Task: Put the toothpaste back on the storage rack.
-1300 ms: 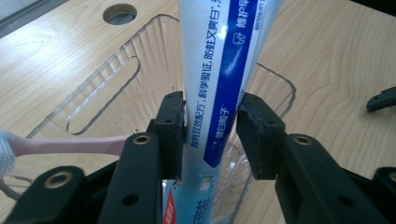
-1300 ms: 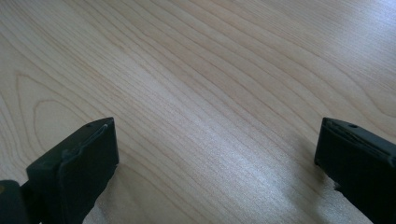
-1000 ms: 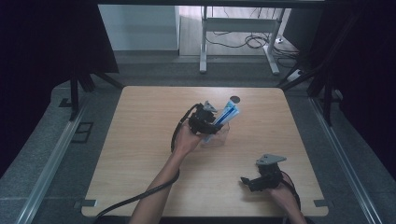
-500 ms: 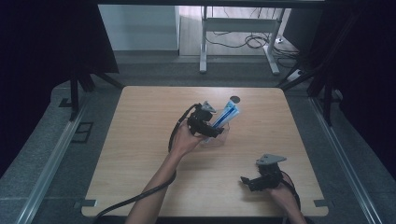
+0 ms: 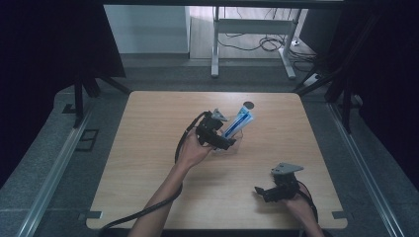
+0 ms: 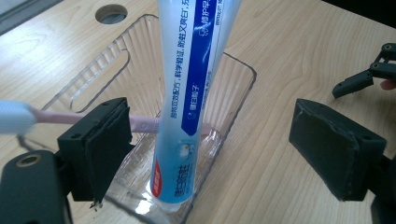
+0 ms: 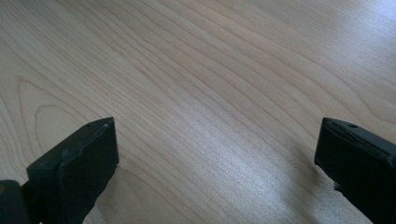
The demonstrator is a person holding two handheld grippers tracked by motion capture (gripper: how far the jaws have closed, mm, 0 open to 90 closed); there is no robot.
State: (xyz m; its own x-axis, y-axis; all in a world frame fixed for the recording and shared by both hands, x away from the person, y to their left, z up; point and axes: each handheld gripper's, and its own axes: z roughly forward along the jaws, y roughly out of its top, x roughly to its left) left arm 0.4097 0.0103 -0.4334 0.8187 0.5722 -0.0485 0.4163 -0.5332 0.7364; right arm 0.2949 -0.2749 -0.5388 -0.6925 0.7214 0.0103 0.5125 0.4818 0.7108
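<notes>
High view: the left claw [image 5: 225, 142] hovers at a clear plastic tray [image 5: 236, 146] mid-desk [image 5: 148, 168], where a blue-and-white toothpaste tube [image 5: 238, 123] leans upward. The right claw [image 5: 264, 193] rests near the desk's front right.

Left gripper view: jaws spread wide either side of the tube [image 6: 189, 107], not touching it; a pink toothbrush [image 6: 51, 116] lies across the tray [image 6: 116, 56]. A clean release likely means backing straight out, clear of both.

Right gripper view: jaws spread, over bare wood.
</notes>
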